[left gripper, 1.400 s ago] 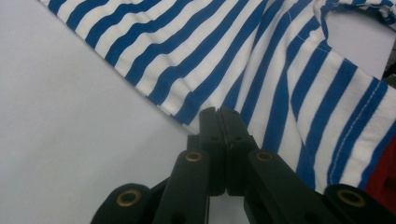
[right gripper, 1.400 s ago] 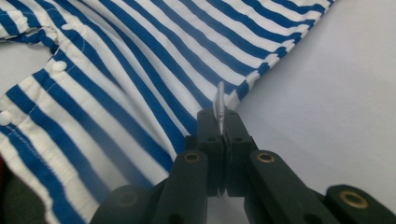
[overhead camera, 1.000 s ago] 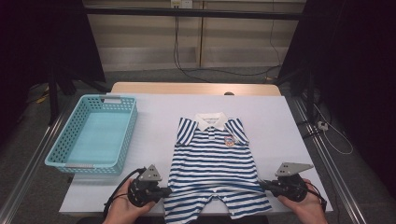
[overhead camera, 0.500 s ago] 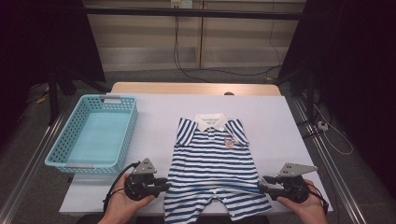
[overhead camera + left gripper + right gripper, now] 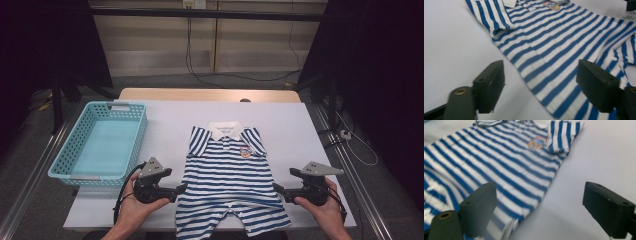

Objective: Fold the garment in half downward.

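Jaws of both grippers have just been opening, nothing pinched between them. Left gripper (image 5: 181, 189) and right gripper (image 5: 276, 190) flank the striped romper (image 5: 227, 185) (flat on the white table (image 5: 295, 130)).

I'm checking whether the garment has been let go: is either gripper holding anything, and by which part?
Nothing is held. The left gripper and right gripper have just been opening, jaws apart, beside the striped romper edges.

Recording lab: dark-curtained metal frame (image 5: 200, 14) around white table (image 5: 300, 130), dangling cables (image 5: 190, 55).
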Motion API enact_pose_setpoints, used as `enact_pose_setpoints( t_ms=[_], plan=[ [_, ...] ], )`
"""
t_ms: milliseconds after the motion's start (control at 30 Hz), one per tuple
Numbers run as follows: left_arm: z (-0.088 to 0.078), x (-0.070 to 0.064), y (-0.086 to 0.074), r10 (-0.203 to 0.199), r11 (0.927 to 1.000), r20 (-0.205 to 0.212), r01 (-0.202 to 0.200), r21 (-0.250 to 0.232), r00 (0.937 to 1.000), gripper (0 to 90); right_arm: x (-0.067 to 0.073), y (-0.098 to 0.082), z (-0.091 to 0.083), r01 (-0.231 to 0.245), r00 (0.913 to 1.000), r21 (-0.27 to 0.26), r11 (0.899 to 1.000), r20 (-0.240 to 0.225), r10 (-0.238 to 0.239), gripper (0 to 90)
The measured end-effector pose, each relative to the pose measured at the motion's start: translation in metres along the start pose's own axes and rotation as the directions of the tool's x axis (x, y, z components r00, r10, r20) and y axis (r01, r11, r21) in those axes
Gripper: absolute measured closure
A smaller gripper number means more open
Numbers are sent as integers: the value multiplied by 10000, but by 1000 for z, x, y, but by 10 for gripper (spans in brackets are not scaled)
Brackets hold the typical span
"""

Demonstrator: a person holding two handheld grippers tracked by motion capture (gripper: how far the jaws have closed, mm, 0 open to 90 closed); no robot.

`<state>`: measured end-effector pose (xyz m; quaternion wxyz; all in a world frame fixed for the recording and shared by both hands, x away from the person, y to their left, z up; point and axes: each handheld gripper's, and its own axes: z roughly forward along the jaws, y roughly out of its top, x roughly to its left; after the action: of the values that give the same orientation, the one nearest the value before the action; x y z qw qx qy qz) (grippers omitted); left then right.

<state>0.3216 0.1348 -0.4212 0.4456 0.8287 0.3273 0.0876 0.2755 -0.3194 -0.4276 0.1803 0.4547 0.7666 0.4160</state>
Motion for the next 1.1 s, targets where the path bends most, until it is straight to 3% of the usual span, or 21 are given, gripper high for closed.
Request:
enact_pose_setpoints(
  t_ms=[100,200,233,300,433,500,533,600,667,767,900,1000,1067,1100],
  plan=[
    [4,3,5,-106,9994,-199,99,-317,9997,152,-4,6,3,-253,9997,-358,9990,-50,251,101],
    [7,7,12,97,9992,-296,-108,-395,9995,113,-7,14,5,-343,9993,-604,9976,-147,335,95],
    [9,7,14,-82,9983,-350,62,-577,9994,96,-8,17,5,-295,9996,-602,9978,-16,294,101],
    [11,9,19,23,9981,-466,-51,-615,9989,55,-10,23,6,-156,9998,-633,9979,117,164,93],
    [17,14,30,-92,9951,-474,45,-984,9988,45,-15,33,13,-258,9997,-694,9973,-69,254,69],
    [21,17,36,170,9954,-408,-207,-939,9990,44,-17,37,18,-237,9996,-724,9971,-179,224,54],
    [24,18,38,99,9936,-422,-146,-1117,9991,44,-18,39,20,-247,9996,-725,9971,-165,235,52],
    [29,22,45,163,9945,-517,-216,-1022,9985,44,-21,43,25,-272,9995,-725,9970,-205,258,52],
    [34,24,51,-14,9917,-504,-51,-1282,9987,44,-23,47,29,-363,9992,-722,9967,-215,348,50],
    [37,29,59,126,9912,-593,-203,-1308,9982,53,-27,53,34,-367,9992,-592,9976,-176,357,50],
    [41,38,64,-84,9899,-710,-18,-1418,9974,53,-34,60,41,-544,9979,-203,9983,-350,536,60],
    [48,44,68,59,9918,-1170,-207,-1261,9931,61,-38,65,48,-424,9987,-100,9991,-282,421,59],
    [53,50,71,-372,9872,-1145,188,-1583,9927,67,-41,69,54,-507,9982,134,9986,-315,511,59],
    [53,56,72,51,9936,-1147,-180,-1119,9934,69,-42,71,58,-451,9986,245,9987,-268,458,59]
  ],
)
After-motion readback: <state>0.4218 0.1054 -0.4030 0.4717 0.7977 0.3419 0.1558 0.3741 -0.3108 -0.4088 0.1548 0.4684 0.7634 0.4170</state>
